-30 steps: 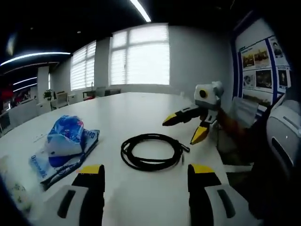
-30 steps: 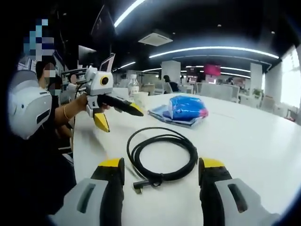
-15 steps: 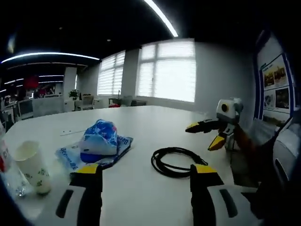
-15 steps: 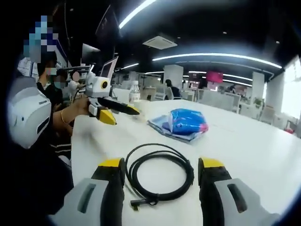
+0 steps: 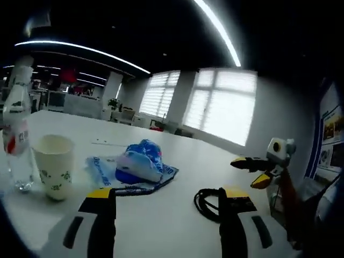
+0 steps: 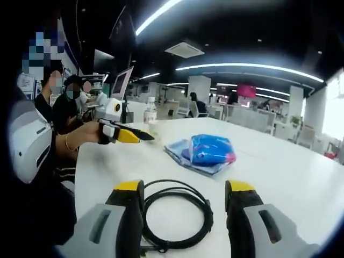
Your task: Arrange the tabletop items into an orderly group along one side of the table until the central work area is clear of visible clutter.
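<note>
1. Left gripper [image 5: 166,196]: jaws wide apart, nothing between them, held above the white bench [image 5: 177,236]. In the right gripper view it comes in from the left [image 6: 144,137], gripped by a hand [image 6: 92,134]; from that angle I can't tell how wide it is.
2. Right gripper [image 6: 183,188]: jaws spread wide, holding nothing, low over the bench [image 6: 279,177]. In the left gripper view it sits at the right [image 5: 248,171], yellow tips apart.
3. Black cable coil [image 6: 174,217]: lies flat on the bench between the right gripper's jaws, plug end near the bottom edge. In the left gripper view the coil [image 5: 207,201] is partly hidden behind the left gripper's right jaw.
4. Blue-and-white plastic bag [image 5: 137,164]: bunched up, resting on a flat blue-white packet [image 5: 105,169]; print on both is too blurred to read. In the right gripper view the bag [image 6: 209,149] lies beyond the coil, clear of it.
5. Paper cup [image 5: 54,166]: white with green marks, upright, left of the bag; no readable text.
6. Clear water bottle [image 5: 15,134]: upright, just beside the cup on its left, red-and-white label, wording unreadable. In the right gripper view a bottle [image 6: 150,118] stands past the left gripper's tips.
7. Wall poster [image 5: 328,156] at far right: blue border, small pictures, text illegible.
</note>
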The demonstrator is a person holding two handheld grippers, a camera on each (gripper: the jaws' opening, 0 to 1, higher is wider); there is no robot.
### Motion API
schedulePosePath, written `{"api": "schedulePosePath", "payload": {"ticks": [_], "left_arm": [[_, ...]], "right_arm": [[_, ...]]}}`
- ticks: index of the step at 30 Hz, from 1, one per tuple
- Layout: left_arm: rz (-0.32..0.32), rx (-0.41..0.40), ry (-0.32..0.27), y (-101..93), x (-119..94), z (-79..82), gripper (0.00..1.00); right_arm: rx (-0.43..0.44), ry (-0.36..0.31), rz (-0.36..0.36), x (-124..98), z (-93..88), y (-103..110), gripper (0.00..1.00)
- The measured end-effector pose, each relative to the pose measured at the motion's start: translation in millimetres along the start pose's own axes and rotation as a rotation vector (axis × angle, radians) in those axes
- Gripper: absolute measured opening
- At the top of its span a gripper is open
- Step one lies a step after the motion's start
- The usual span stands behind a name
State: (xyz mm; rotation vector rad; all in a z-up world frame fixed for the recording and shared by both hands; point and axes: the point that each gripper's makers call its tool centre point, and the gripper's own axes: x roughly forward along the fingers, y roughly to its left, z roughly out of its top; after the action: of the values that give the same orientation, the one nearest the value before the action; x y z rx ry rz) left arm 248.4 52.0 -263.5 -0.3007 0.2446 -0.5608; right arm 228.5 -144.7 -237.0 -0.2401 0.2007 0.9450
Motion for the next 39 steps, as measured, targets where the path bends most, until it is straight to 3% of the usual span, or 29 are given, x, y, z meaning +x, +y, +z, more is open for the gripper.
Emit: {"api": "schedulePosePath", "payload": {"ticks": [4,5,9,15,17,20,27,32,36,39], "left_arm": [[0.057,-0.095,-0.047,15.6,2,3.3,0.77],[0.071,-0.156,-0.097,20.4,2,9.4,0.77],[0.069,-0.23,-0.16,25.3,3,17.9,0.77],[0.094,-0.26,-0.103,31.5,10,6.7,0.77],[0.058,-0.259,-0.088,28.6,15,7.4,0.76],[0.102,-0.261,-0.081,36.3,17,8.4,0.76],[0.142,-0.299,-0.118,48.7,23,12.9,0.76],[0.177,-0.396,-0.161,61.3,27,14.2,0.76],[0.221,-0.391,-0.151,67.9,30,8.6,0.76],[0.212,-0.42,-0.16,70.7,32,9.1,0.74]], "right_arm": [[0.01,-0.006,-0.001,8,2.9,-5,0.58],[0.017,-0.006,-0.003,11,3.5,-8,0.57],[0.029,0.0,-0.017,18,3.7,-16,0.56],[0.048,0.0,-0.019,27,6.2,-24,0.56],[0.024,0.012,-0.006,33,4.0,-25,0.56],[0.03,0.043,0.004,45,-3.0,-29,0.56],[0.052,0.101,0.035,70,-16.0,-36,0.56],[0.055,0.116,0.055,87,-15.0,-38,0.56],[0.043,0.144,0.04,97,-18.6,-43,0.56],[0.039,0.149,0.011,103,-20.5,-52,0.56]]}}
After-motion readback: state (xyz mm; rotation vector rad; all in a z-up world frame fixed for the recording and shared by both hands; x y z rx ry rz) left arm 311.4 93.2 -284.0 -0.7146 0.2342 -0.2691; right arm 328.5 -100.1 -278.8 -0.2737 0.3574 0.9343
